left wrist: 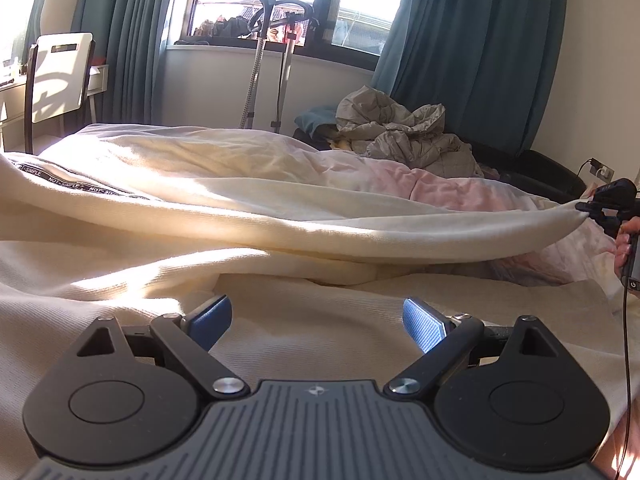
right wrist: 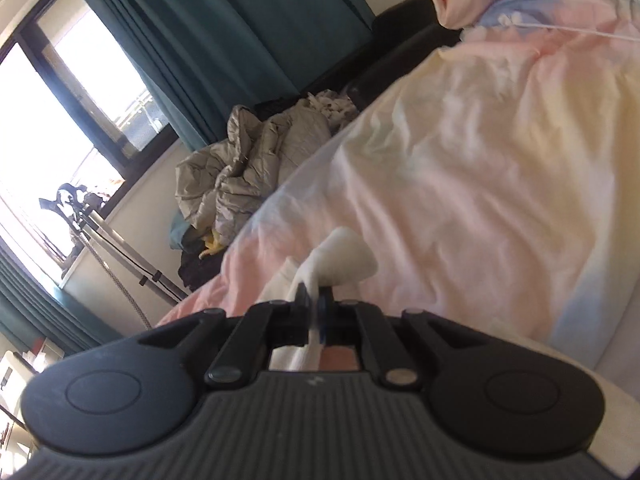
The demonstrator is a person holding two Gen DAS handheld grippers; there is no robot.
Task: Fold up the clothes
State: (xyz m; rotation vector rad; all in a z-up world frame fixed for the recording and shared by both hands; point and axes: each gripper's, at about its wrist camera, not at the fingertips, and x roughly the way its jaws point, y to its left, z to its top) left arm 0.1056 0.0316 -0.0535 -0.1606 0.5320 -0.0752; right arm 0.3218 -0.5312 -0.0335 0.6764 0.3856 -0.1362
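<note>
A cream garment [left wrist: 224, 208] with a black "NOT SIMPLE" tape lies spread over the bed. My left gripper [left wrist: 318, 322] is open, its blue pads [left wrist: 424, 324] low over the cloth's near part and holding nothing. My right gripper [left wrist: 588, 208] shows at the right edge of the left wrist view, pinching a corner of the garment and pulling it taut above the bed. In the right wrist view that gripper [right wrist: 313, 294] is shut on a bunched white fold of the garment [right wrist: 344, 256].
A pink, yellow and blue quilt [right wrist: 480, 168] covers the bed. A grey puffer jacket [left wrist: 404, 136] is heaped at the far side by teal curtains [left wrist: 472, 40]. A garment steamer stand [left wrist: 264, 60] is at the window, a white chair [left wrist: 56, 76] far left.
</note>
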